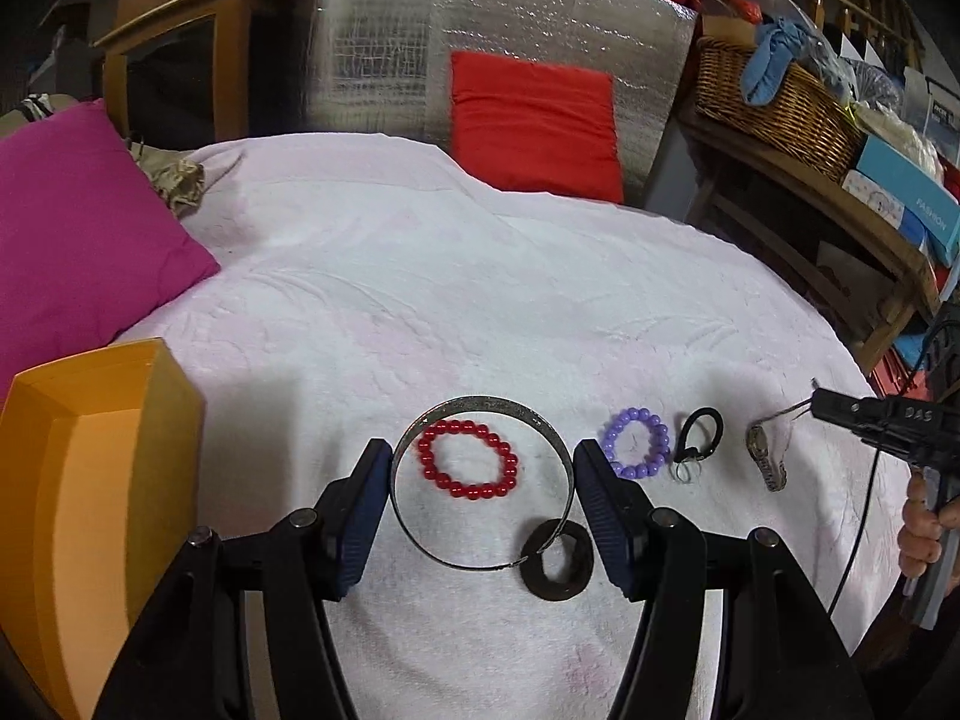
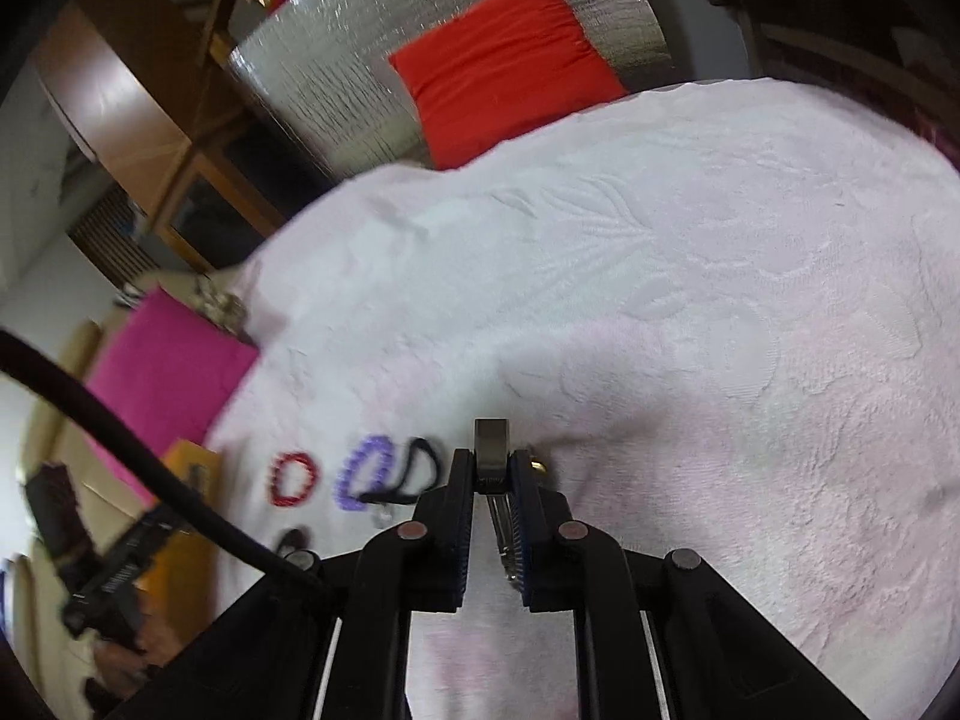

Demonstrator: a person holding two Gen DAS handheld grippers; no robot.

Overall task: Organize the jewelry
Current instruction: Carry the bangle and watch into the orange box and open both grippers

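Left wrist: left gripper [image 1: 477, 471] grips bangle [image 1: 480, 483] | right gripper [image 2: 492, 468] clamps watch [image 2: 492, 450]

1. The open orange cardboard box [image 1: 90, 480] is cut off by the left wrist picture's left edge; its lower part is hidden behind the left gripper's black arm.
2. The black flat ring [image 1: 558, 564] partly disappears behind a blue-padded finger [image 1: 606, 516].
3. In the right wrist view, the metal-banded wristwatch [image 2: 492, 456] is mostly hidden between the pads; its dial cannot be read.
4. The red bead bracelet [image 2: 291, 478], purple bead bracelet [image 2: 366, 471] and black looped cord [image 2: 420, 462] are motion-blurred there.
5. A person's hand [image 1: 921, 534] is cut by the right edge.
6. The contents of the woven wicker basket [image 1: 774, 102] are too jumbled to tell apart.
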